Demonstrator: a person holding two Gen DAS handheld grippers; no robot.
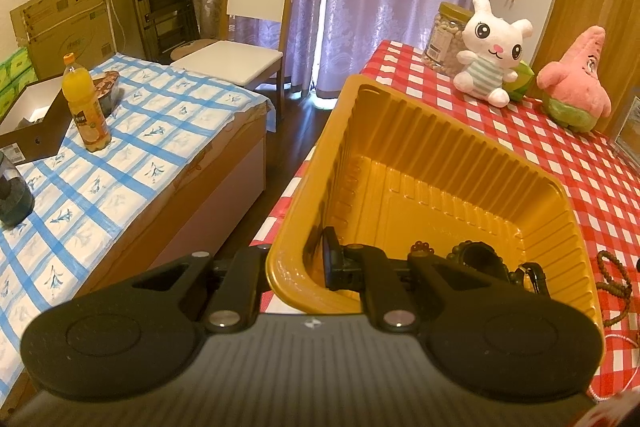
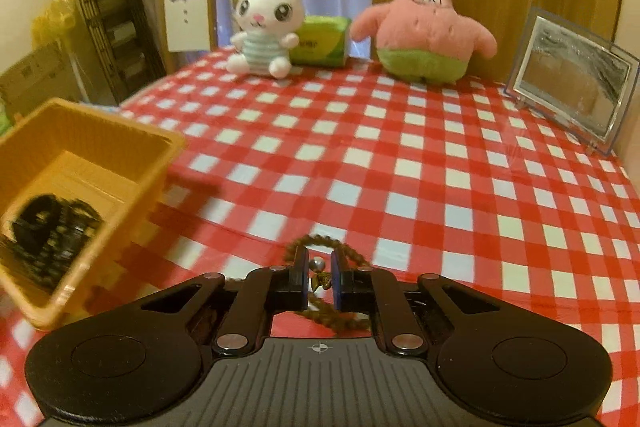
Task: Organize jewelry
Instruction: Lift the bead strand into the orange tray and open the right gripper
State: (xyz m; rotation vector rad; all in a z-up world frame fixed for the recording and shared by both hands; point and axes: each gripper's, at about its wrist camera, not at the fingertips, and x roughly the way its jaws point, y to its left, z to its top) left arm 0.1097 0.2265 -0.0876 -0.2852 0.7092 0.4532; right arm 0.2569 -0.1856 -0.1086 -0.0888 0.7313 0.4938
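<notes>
A gold plastic tray (image 1: pixel 440 155) stands at the left edge of the red-checked table (image 2: pixel 400 163). My left gripper (image 1: pixel 294 263) is shut on its near left wall, one finger outside and one inside. Dark jewelry (image 1: pixel 478 257) lies on the tray floor, and in the right wrist view it shows blurred as dark jewelry (image 2: pixel 44 227) inside the tray (image 2: pixel 100 131). My right gripper (image 2: pixel 320 279) is shut on a brown bead bracelet (image 2: pixel 320 239) with a silver bead, to the right of the tray. The same bracelet (image 1: pixel 616 283) appears at the right of the left wrist view.
A white plush rabbit (image 2: pixel 264 27), a green tissue pack (image 2: pixel 320 43), a pink starfish plush (image 2: pixel 424 23) and a picture frame (image 2: pixel 572 79) line the table's far side. A nut jar (image 1: pixel 444 35) stands behind the rabbit. A bed (image 1: pixel 120 163) with an orange drink bottle (image 1: pixel 86 107) lies left, across a gap.
</notes>
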